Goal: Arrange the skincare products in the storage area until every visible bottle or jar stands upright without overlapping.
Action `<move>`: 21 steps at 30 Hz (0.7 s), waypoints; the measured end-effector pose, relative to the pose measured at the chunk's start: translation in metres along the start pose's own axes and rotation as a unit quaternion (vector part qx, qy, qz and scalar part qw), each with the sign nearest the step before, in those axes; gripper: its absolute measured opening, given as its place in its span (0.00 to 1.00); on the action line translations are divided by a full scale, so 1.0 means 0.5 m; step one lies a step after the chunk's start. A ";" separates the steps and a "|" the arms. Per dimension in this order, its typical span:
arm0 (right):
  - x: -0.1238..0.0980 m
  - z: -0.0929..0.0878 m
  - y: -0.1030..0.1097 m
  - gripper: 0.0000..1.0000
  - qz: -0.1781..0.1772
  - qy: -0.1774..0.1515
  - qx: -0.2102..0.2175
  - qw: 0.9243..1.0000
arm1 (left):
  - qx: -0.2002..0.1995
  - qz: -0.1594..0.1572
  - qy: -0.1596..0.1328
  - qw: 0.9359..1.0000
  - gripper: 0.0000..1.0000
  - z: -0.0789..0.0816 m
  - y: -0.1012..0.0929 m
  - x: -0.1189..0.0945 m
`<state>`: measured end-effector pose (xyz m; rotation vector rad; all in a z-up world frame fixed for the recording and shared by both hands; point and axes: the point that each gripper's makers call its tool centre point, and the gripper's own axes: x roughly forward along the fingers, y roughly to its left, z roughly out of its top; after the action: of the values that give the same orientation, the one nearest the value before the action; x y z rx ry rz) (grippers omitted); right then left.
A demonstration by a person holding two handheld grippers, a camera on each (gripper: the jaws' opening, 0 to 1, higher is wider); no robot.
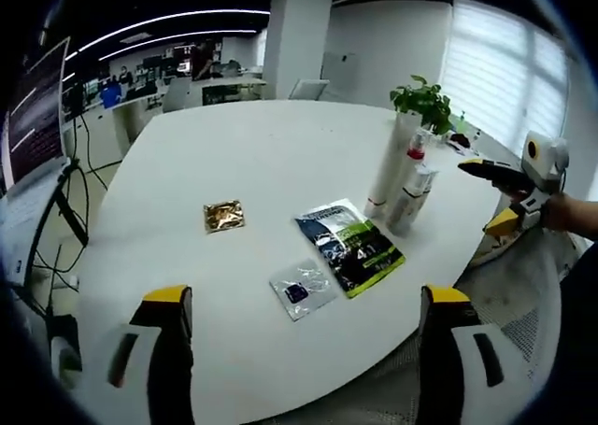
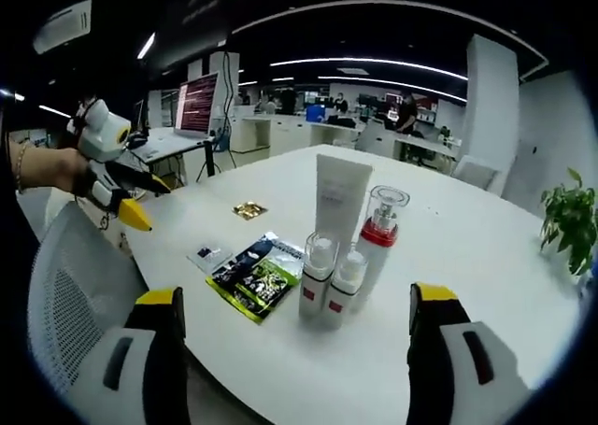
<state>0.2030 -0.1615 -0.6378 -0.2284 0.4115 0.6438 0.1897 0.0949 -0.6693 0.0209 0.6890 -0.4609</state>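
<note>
On a white table [image 1: 262, 154] stand a tall white tube [image 2: 339, 201], a clear bottle with a red band [image 2: 380, 233] and two small white pump bottles [image 2: 317, 276] [image 2: 344, 288], all upright and close together. In the left gripper view the same group [image 1: 404, 177] stands at the right of the table. A dark green sachet [image 1: 351, 246], a small clear sachet [image 1: 301, 290] and a gold sachet [image 1: 224, 217] lie flat. My left gripper [image 1: 308, 299] is open above the near edge. My right gripper [image 2: 291, 299] is open, facing the bottles with nothing between its jaws.
A potted plant [image 1: 425, 98] stands behind the bottles. White mesh chairs [image 2: 79, 304] sit at the table's edge. Desks, monitors and a white pillar [image 1: 297, 33] fill the office behind. A hand [image 2: 47, 168] holds the other gripper at the left.
</note>
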 end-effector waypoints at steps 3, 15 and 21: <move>-0.006 -0.007 0.000 0.99 -0.001 0.001 0.003 1.000 | -0.004 0.004 0.005 1.000 0.98 -0.010 0.001 -0.006; -0.012 -0.008 -0.003 0.99 -0.007 -0.004 0.003 1.000 | -0.007 0.011 0.010 1.000 0.99 -0.009 -0.003 -0.012; -0.011 -0.008 -0.002 0.98 -0.008 -0.004 -0.002 1.000 | -0.005 0.019 0.006 1.000 0.99 0.004 -0.005 -0.003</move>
<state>0.1982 -0.1665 -0.6390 -0.2330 0.4003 0.6295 0.1891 0.0930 -0.6665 0.0270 0.7010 -0.4211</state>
